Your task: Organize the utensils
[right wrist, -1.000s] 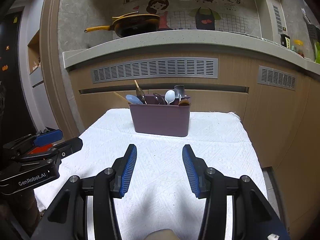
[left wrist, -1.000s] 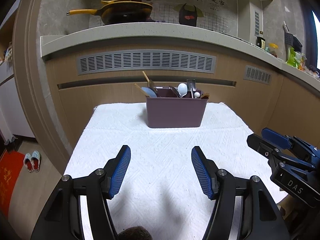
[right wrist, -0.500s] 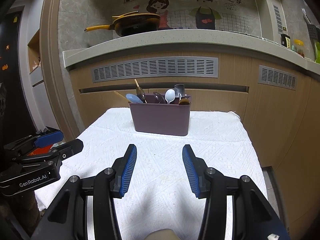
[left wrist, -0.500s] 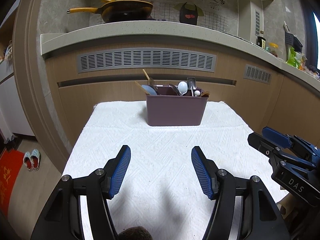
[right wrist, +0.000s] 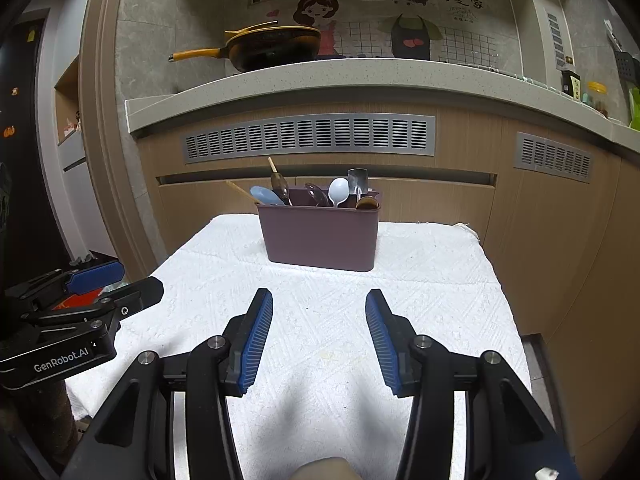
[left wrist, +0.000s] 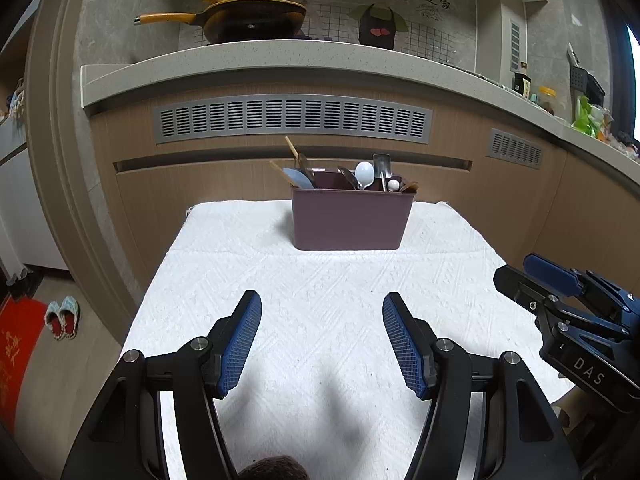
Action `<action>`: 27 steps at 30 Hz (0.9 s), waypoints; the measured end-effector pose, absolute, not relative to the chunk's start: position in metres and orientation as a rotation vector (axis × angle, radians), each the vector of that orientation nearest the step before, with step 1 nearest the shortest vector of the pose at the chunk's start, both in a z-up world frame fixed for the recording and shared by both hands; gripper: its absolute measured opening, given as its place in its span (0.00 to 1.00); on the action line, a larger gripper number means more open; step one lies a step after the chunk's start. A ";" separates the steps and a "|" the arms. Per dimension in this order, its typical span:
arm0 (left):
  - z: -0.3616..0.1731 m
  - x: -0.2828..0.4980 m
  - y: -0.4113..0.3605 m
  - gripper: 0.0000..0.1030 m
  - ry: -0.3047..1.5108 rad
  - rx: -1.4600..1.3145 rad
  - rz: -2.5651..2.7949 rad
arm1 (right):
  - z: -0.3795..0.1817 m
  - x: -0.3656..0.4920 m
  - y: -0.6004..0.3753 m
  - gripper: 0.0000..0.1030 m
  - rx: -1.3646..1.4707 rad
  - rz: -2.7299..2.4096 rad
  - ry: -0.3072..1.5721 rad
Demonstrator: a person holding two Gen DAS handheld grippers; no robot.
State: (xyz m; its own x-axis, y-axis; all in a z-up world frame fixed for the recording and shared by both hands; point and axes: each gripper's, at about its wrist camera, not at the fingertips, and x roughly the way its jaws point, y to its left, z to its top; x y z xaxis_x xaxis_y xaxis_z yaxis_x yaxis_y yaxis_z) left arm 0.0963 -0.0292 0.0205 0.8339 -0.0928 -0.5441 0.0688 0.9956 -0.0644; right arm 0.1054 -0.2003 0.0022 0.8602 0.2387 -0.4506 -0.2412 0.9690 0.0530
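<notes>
Utensils (left wrist: 352,176) upright in a purple bin (left wrist: 352,220), handles and bowls poking above the rim: white spoon (left wrist: 365,173), pale blue spoon (left wrist: 298,178), wooden sticks (left wrist: 291,148), a metal scoop (left wrist: 381,162), dark spoons between. Bin at the far end of a white cloth (left wrist: 320,300) on a table, near the cabinet front under the counter (left wrist: 280,56).

Left gripper (left wrist: 322,340) low over the near cloth, blue pads (left wrist: 240,344) spread wide, nothing between them. Right gripper (right wrist: 319,338) likewise over the near cloth, pads (right wrist: 256,340) wide apart, empty. Both well short of the bin, pointing toward it.

Each gripper visible at the edge of the other's view: right gripper at the right edge of the left view, left gripper at the left edge of the right view.

Yellow-handled pan (left wrist: 248,18) on the counter, cartoon sticker (right wrist: 408,20) on the wall behind. Slippers (left wrist: 62,316) on the floor at left beside a red mat (left wrist: 16,356).
</notes>
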 end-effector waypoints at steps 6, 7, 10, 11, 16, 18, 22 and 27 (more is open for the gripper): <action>0.021 0.096 -0.029 0.62 0.577 -0.043 -0.086 | 0.001 0.105 -0.201 0.45 -0.007 0.249 0.476; 0.020 0.096 -0.029 0.62 0.578 -0.043 -0.087 | 0.001 0.105 -0.200 0.45 -0.008 0.249 0.476; 0.021 0.096 -0.029 0.62 0.579 -0.044 -0.090 | 0.002 0.106 -0.200 0.45 -0.013 0.250 0.473; 0.020 0.096 -0.029 0.62 0.580 -0.043 -0.090 | 0.001 0.105 -0.200 0.45 -0.013 0.249 0.472; 0.021 0.095 -0.030 0.62 0.578 -0.043 -0.088 | 0.003 0.105 -0.201 0.45 -0.012 0.252 0.464; 0.021 0.095 -0.030 0.62 0.580 -0.043 -0.089 | 0.004 0.105 -0.201 0.45 -0.014 0.254 0.462; 0.021 0.095 -0.030 0.62 0.582 -0.044 -0.088 | 0.004 0.105 -0.200 0.45 -0.017 0.255 0.465; 0.020 0.092 -0.031 0.62 0.578 -0.037 -0.089 | 0.005 0.104 -0.201 0.45 -0.019 0.252 0.464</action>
